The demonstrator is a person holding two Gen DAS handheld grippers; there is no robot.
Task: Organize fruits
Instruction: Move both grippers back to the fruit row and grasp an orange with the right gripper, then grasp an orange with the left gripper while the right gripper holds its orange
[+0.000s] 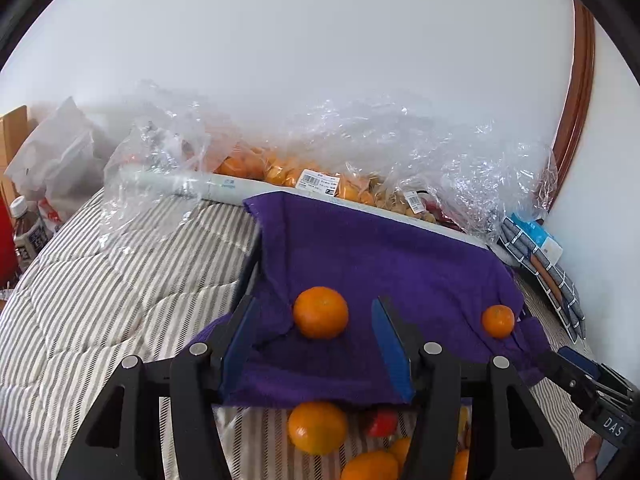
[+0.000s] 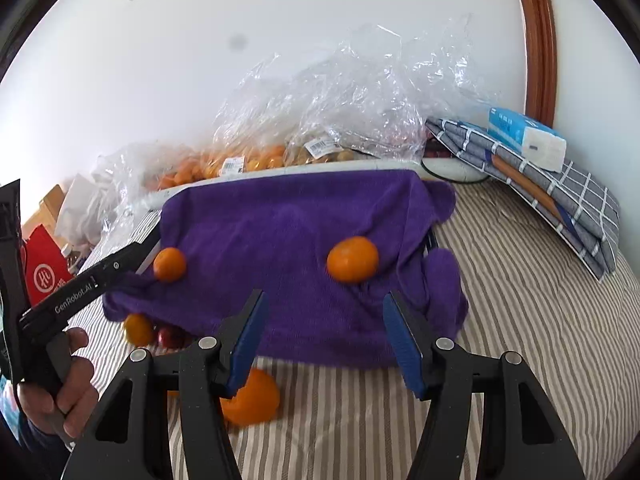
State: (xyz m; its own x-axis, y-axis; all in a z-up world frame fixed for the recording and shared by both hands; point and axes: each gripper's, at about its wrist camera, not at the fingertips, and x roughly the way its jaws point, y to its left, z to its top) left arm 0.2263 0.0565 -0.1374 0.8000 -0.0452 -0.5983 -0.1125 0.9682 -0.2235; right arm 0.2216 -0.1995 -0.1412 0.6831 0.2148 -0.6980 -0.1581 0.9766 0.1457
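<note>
A purple towel (image 1: 380,264) (image 2: 288,220) drapes over a raised tray on a striped bed. Two oranges lie on it: one (image 1: 320,312) between my left gripper's fingers, also in the right wrist view (image 2: 169,264); a second orange (image 1: 497,321) (image 2: 353,259) to its right. My left gripper (image 1: 316,340) is open around the first orange without touching it. My right gripper (image 2: 324,340) is open and empty, just short of the second orange. More oranges (image 1: 317,427) (image 2: 252,398) and a red fruit (image 1: 382,422) lie on the bed at the towel's front edge.
Clear plastic bags of oranges (image 1: 280,172) (image 2: 240,160) line the white wall behind the tray. Folded checked cloth with a tissue pack (image 2: 524,136) sits at the right. A red bag (image 2: 42,276) and bottles (image 1: 28,228) stand at the left. A wooden frame (image 2: 536,40) runs up the right.
</note>
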